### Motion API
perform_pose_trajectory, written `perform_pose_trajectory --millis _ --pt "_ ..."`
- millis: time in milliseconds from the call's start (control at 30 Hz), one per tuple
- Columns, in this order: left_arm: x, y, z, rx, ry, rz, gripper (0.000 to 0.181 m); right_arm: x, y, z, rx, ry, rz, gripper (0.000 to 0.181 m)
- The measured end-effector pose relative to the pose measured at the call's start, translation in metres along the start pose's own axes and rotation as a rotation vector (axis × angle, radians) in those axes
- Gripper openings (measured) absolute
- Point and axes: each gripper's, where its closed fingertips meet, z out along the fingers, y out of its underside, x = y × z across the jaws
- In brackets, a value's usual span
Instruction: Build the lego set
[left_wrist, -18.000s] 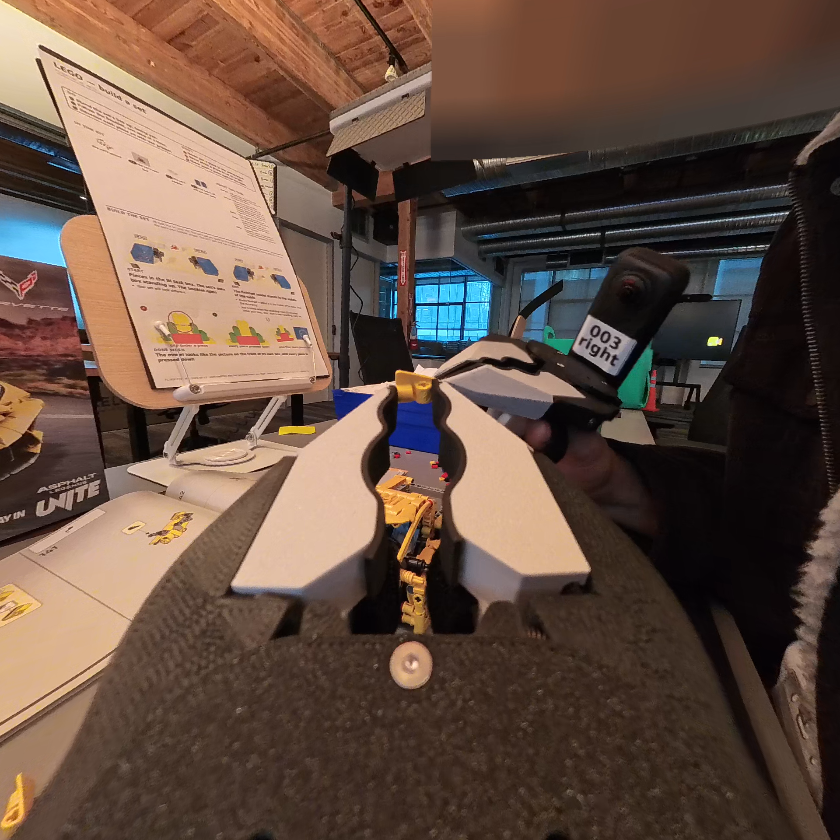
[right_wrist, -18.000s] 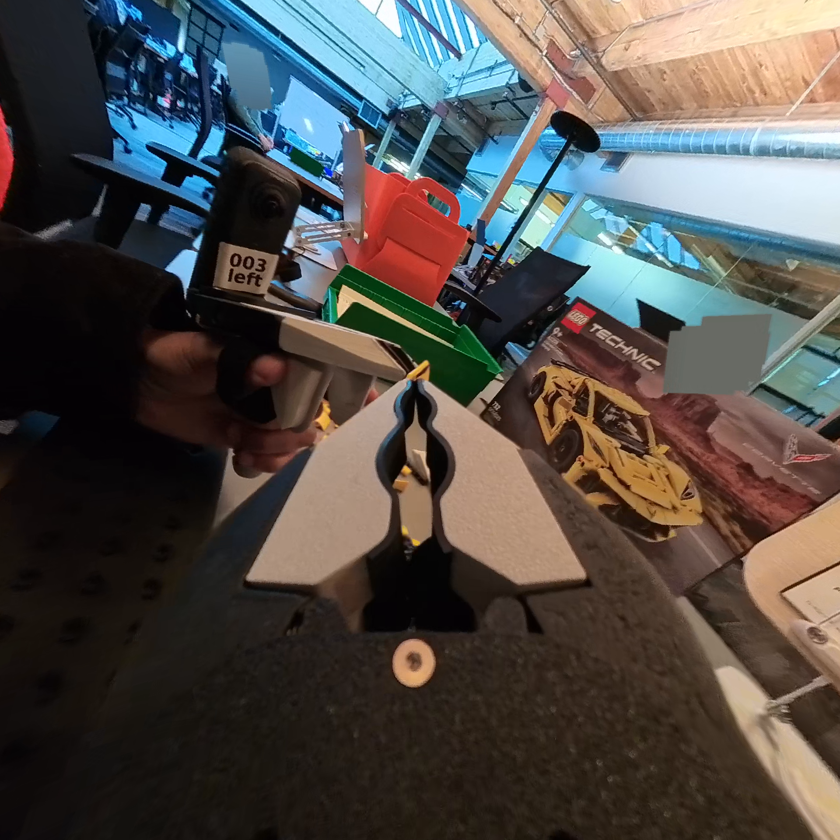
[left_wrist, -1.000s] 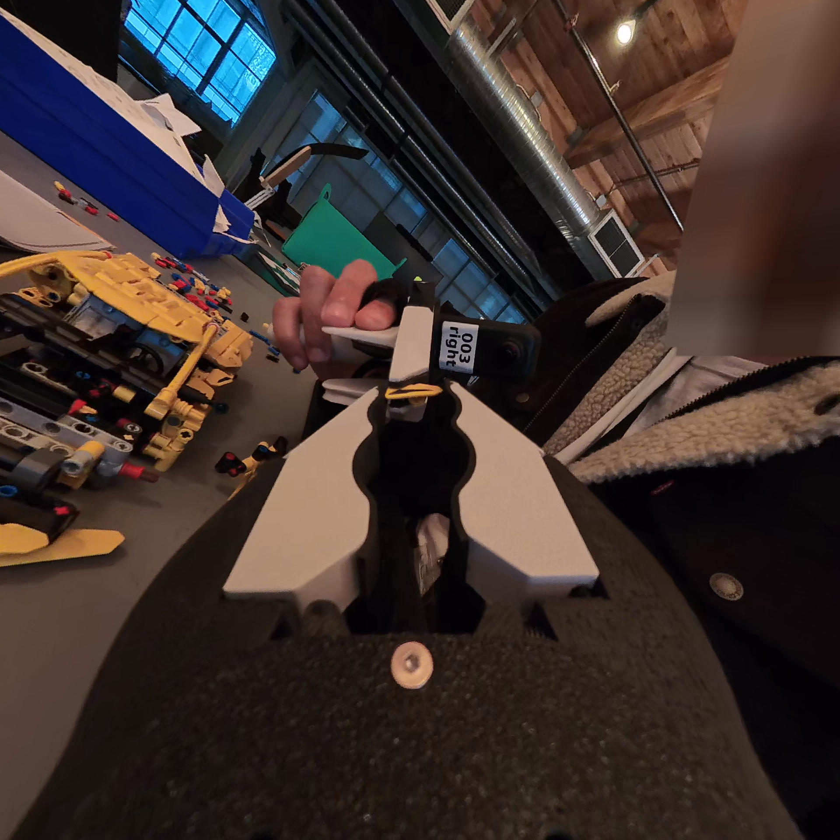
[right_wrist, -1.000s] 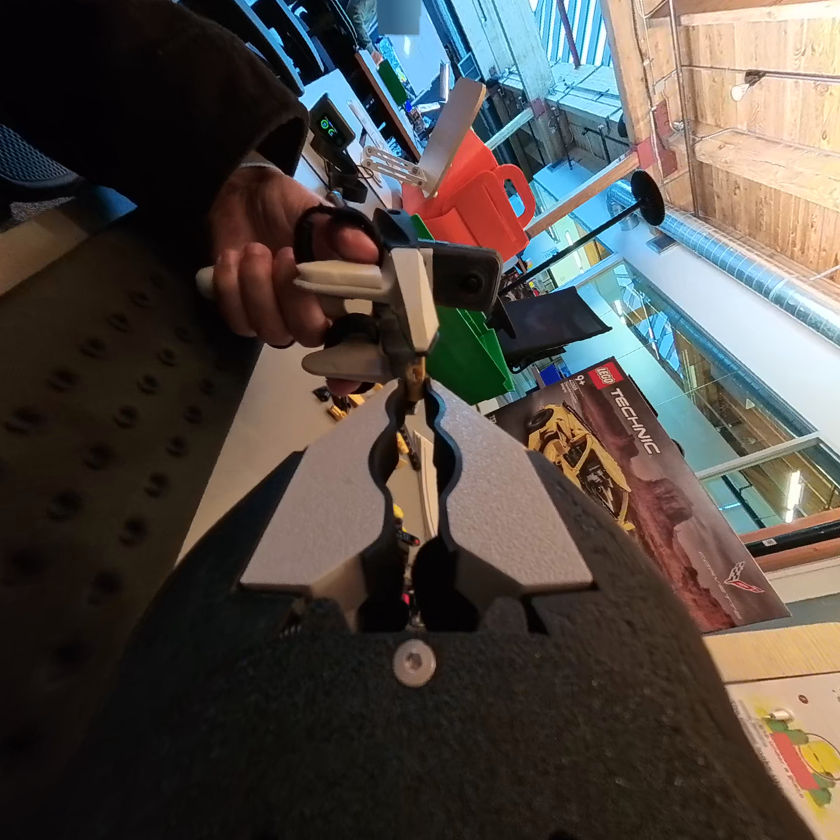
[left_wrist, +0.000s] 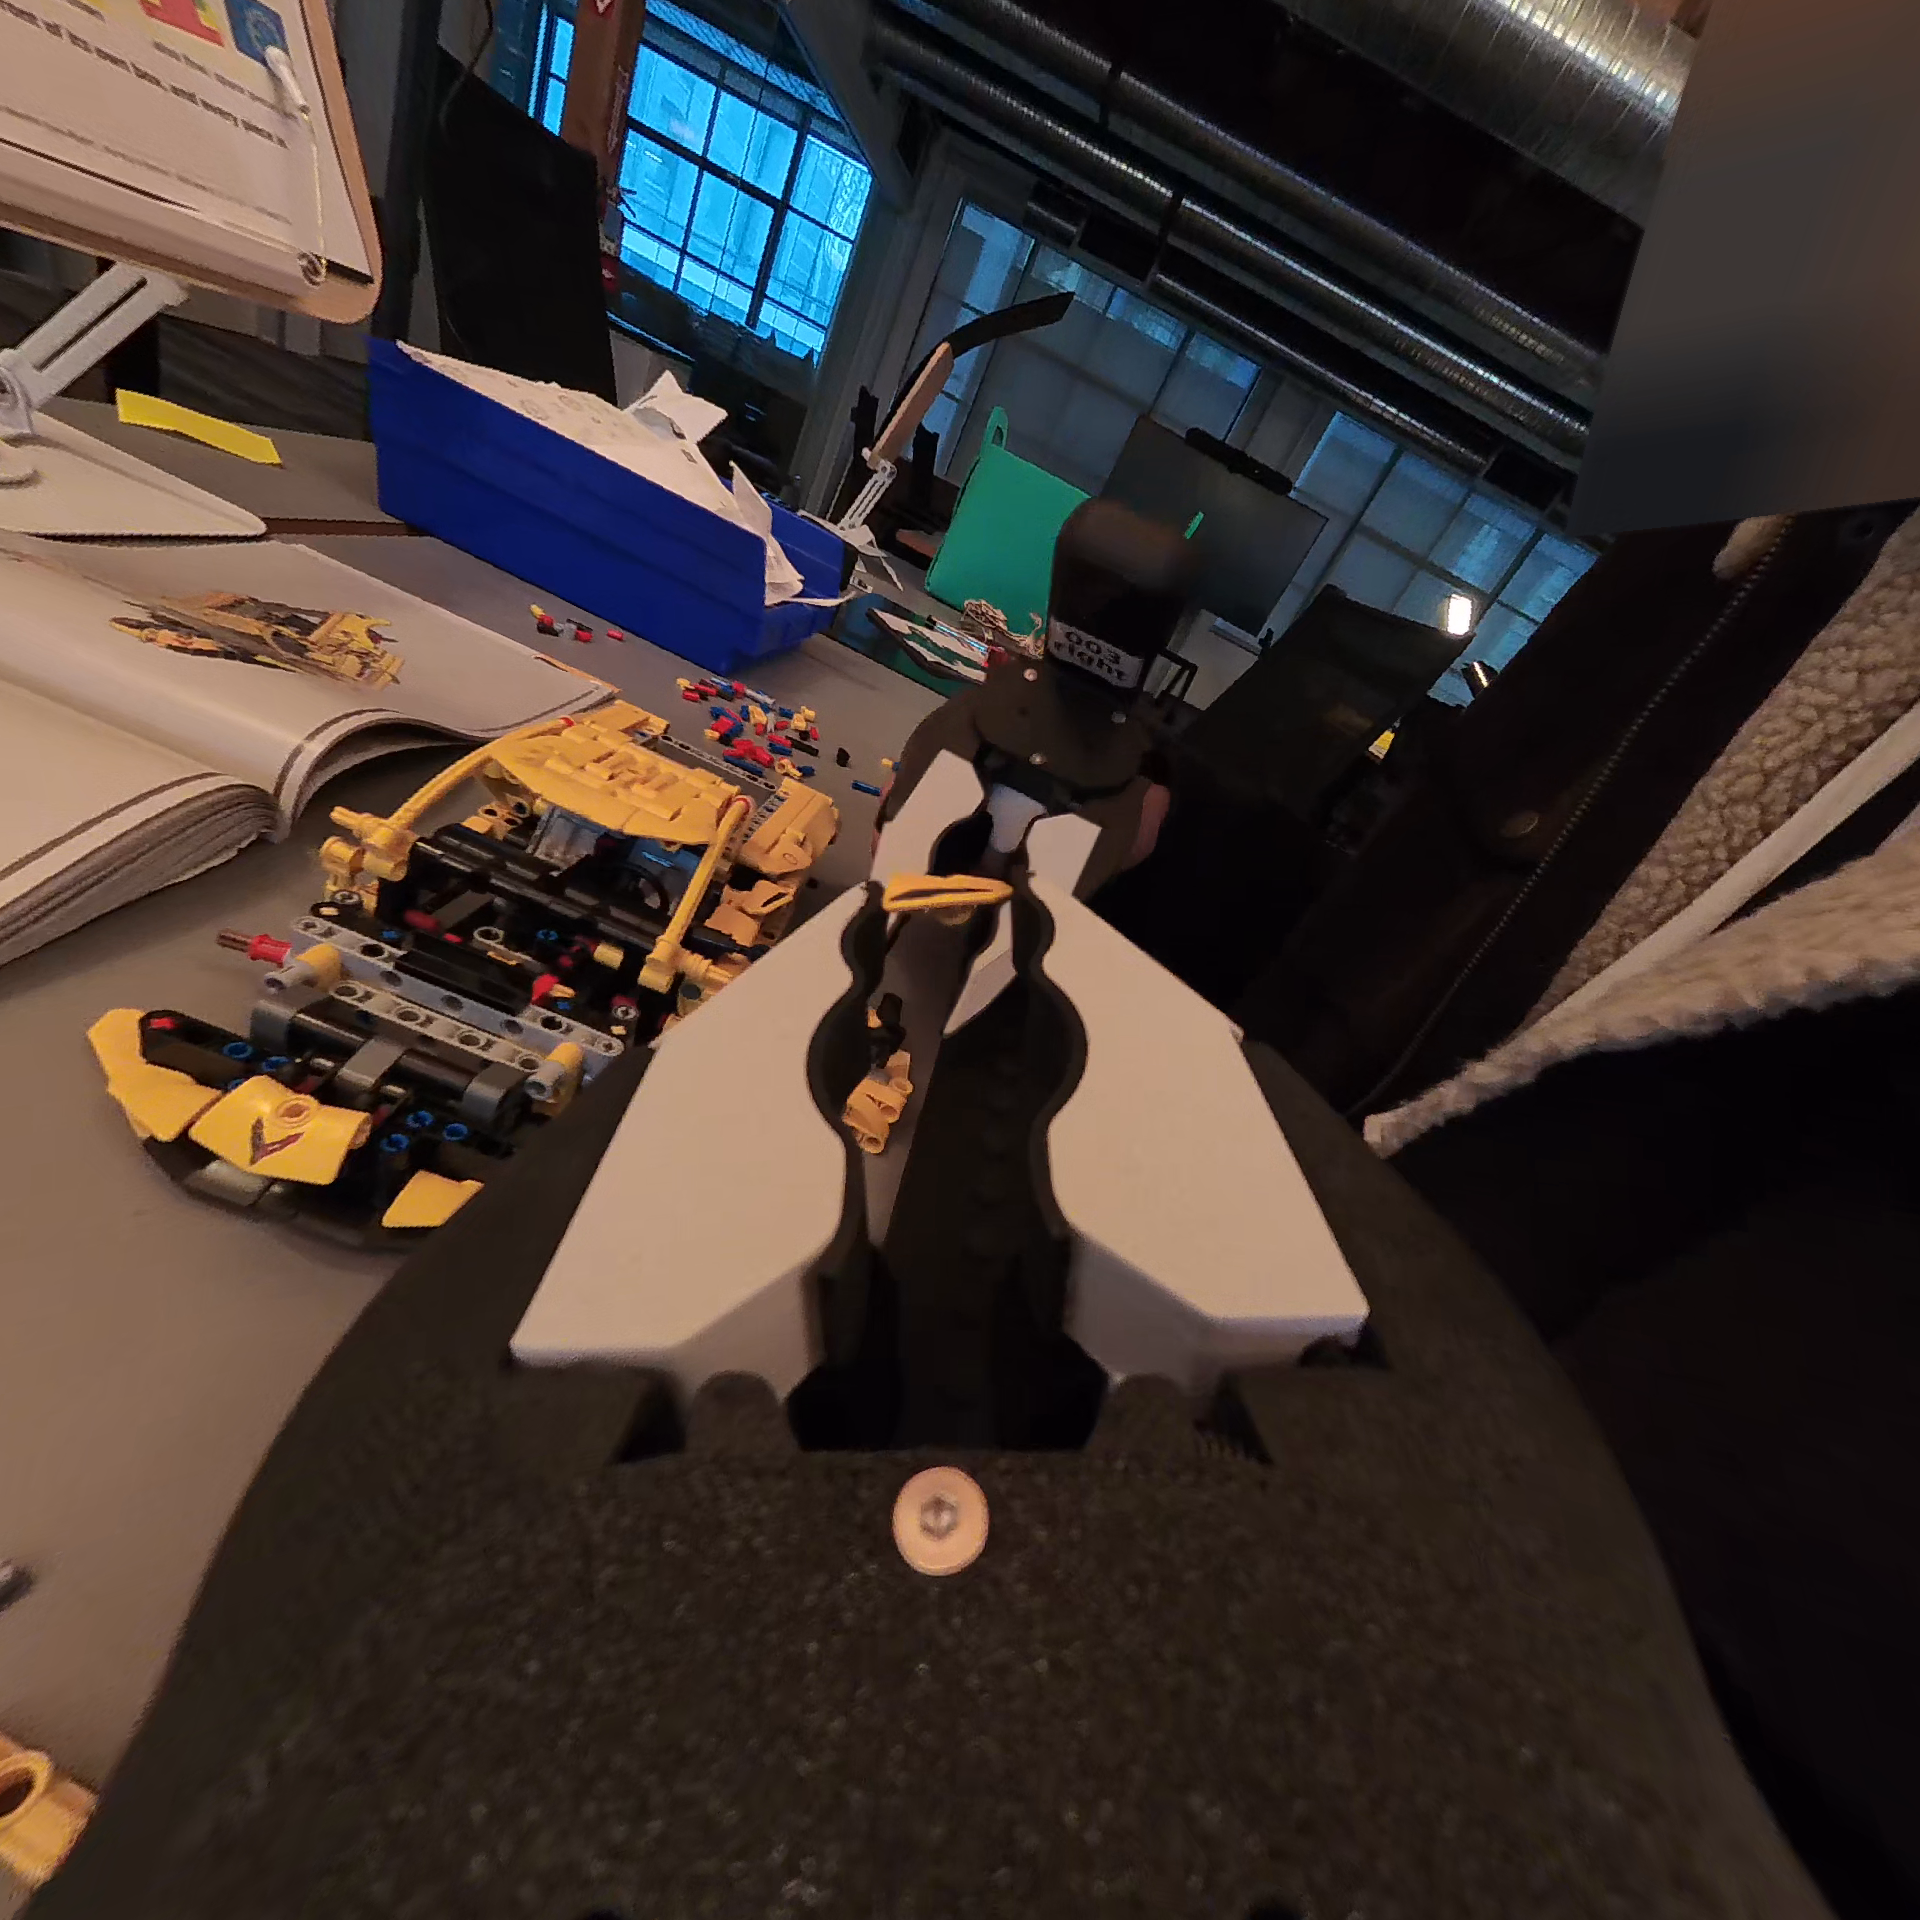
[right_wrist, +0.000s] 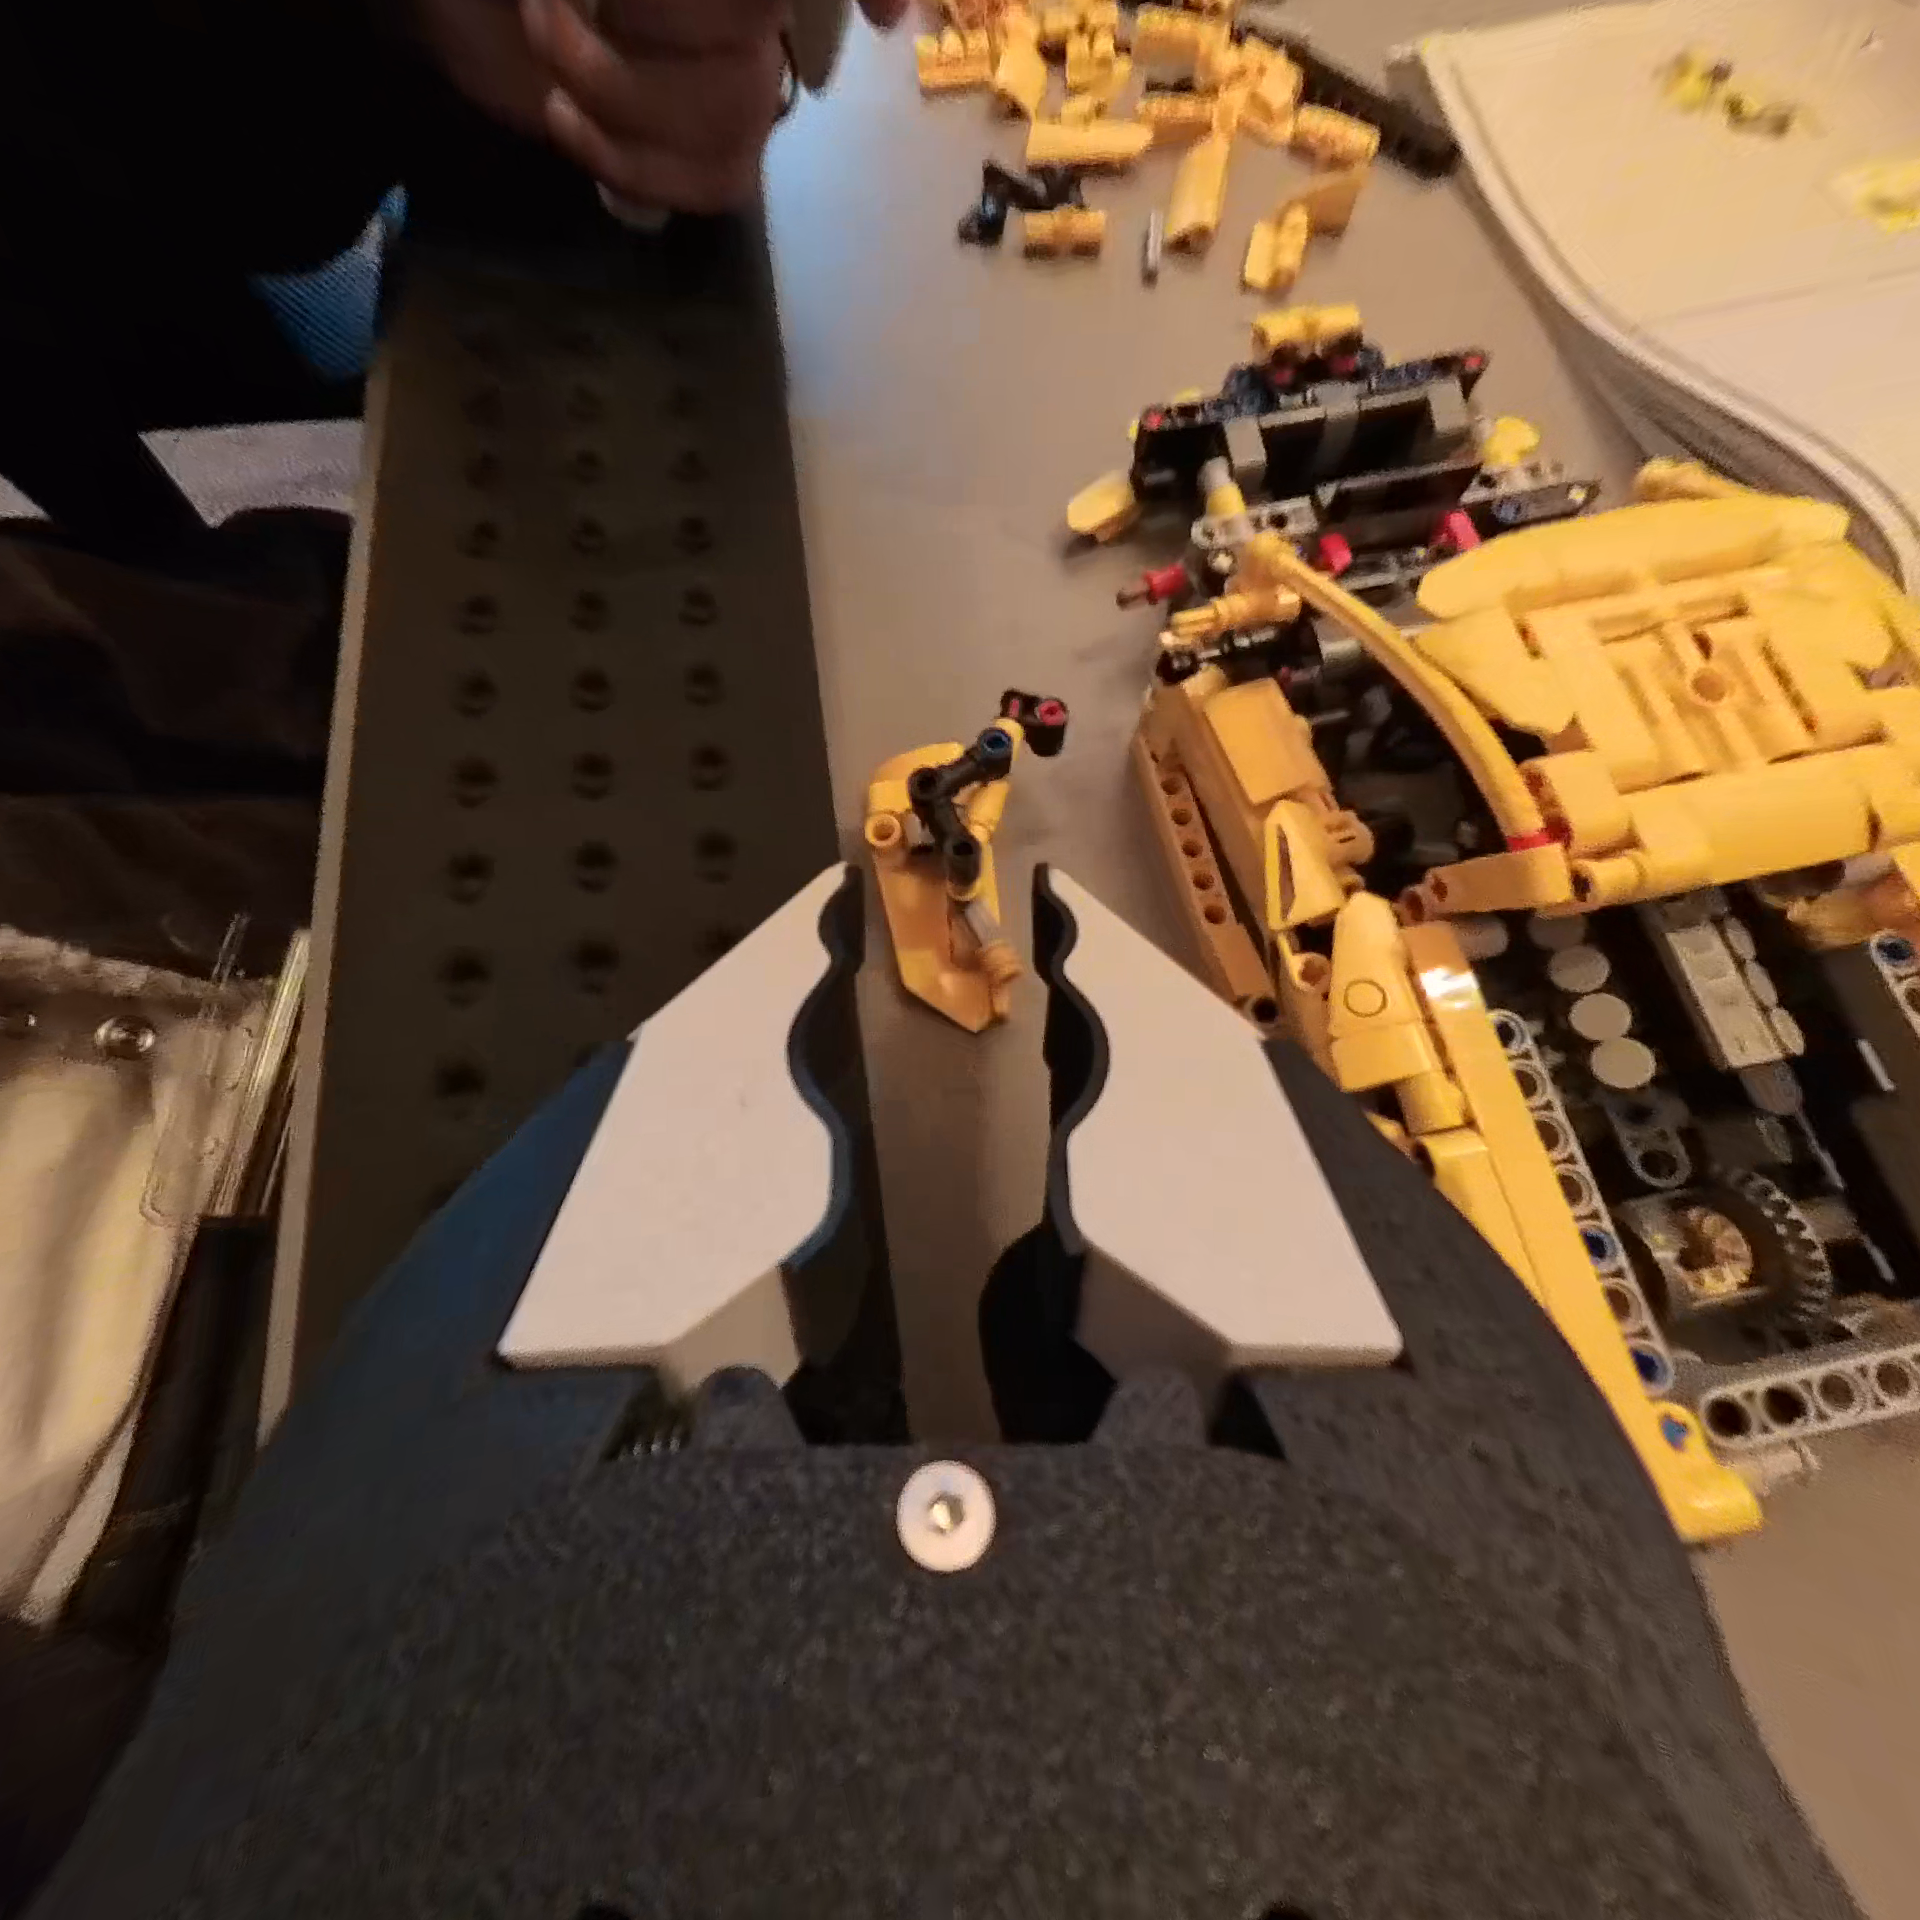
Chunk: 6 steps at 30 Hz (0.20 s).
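Note:
My left gripper (left_wrist: 945, 896) is shut on a small curved yellow piece (left_wrist: 935, 889) and holds it at its fingertips above the table. The partly built yellow and black lego car (left_wrist: 540, 883) lies to its left and also shows in the right wrist view (right_wrist: 1558, 831). My right gripper (right_wrist: 948, 878) is open and points down at the table. A small yellow and black sub-assembly (right_wrist: 951, 883) lies on the table between its fingertips, left of the car. The right gripper also shows in the left wrist view (left_wrist: 992, 842), just beyond the held piece.
An open instruction book (left_wrist: 208, 707), a blue bin (left_wrist: 582, 520) and small loose pins (left_wrist: 758, 722) lie behind the car. Loose yellow parts (right_wrist: 1143, 104) lie farther along the table. A dark perforated strip (right_wrist: 582, 675) runs along the table's edge. A person's hand (right_wrist: 644, 104) is at the top. My hands' fingertips stand some 15 cm from each other.
A second ago both grippers met tip to tip at the yellow piece in the air. The right gripper has since let go, swung down over the sub-assembly and opened. The left still holds the piece.

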Motion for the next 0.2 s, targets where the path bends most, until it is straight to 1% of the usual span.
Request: perform_pose_trajectory --millis 133,200 --pt "-0.0014 0.0015 0.0007 -0.008 -0.007 -0.009 0.024 -0.0024 -0.0005 0.0002 -0.074 -0.012 0.045 0.032" --pt "-0.0018 0.0018 0.0006 -0.009 -0.008 -0.016 0.024 -0.0017 -0.0006 0.0011 -0.124 0.023 0.027 0.031"
